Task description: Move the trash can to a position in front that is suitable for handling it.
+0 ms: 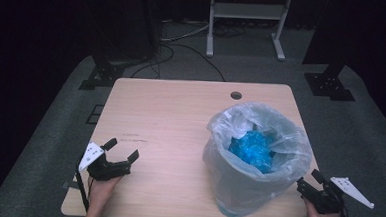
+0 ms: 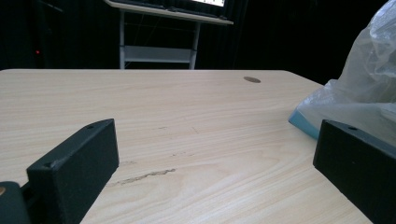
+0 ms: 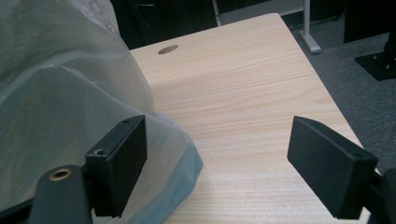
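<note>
While both claws gape empty, bin (image 1: 257, 189) lined with cloudy plastic bag (image 1: 280, 130), crumpled blue bag (image 1: 253, 149) inside

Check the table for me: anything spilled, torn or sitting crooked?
Nothing spilled. The bin stands upright; its clear plastic liner drapes loosely over the rim, bunching at the base. The wooden table has a scuff mark.

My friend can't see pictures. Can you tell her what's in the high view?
A bin lined with a clear plastic bag stands on the right of a light wooden table, with something crumpled and blue inside. A person's hands hold two black grippers with open jaws near the table's front edge: left gripper over bare wood, right gripper beside the bin.
</note>
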### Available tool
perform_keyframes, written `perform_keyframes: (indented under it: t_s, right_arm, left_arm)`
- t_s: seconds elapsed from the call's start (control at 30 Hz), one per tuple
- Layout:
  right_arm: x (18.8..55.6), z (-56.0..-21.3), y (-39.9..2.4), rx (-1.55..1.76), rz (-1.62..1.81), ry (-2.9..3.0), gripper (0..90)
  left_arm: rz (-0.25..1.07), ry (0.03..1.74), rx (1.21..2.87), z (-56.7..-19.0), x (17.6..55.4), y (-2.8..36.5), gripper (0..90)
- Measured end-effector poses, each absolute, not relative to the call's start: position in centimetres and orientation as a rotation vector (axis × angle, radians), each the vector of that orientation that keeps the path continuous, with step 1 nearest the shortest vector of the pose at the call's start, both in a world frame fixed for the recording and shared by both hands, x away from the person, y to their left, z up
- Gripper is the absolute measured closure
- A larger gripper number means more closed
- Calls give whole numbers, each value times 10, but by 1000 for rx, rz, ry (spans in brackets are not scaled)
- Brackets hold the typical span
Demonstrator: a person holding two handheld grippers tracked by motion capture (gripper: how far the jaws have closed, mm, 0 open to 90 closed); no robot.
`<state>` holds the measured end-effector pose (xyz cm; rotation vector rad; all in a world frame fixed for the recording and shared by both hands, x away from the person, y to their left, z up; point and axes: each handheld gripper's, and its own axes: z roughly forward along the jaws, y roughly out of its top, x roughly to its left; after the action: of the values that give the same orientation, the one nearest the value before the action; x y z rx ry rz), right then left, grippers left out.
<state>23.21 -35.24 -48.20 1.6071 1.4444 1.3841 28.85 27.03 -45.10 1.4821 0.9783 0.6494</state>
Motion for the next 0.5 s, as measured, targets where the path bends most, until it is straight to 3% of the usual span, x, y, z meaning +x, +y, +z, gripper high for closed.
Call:
perform_keyframes:
  t_s: [0.5]
  right_arm:
    - [237, -477, -333, 1583, 1291, 1480, 189]
  left_arm:
    - [657, 986, 1478, -452, 288, 272, 0]
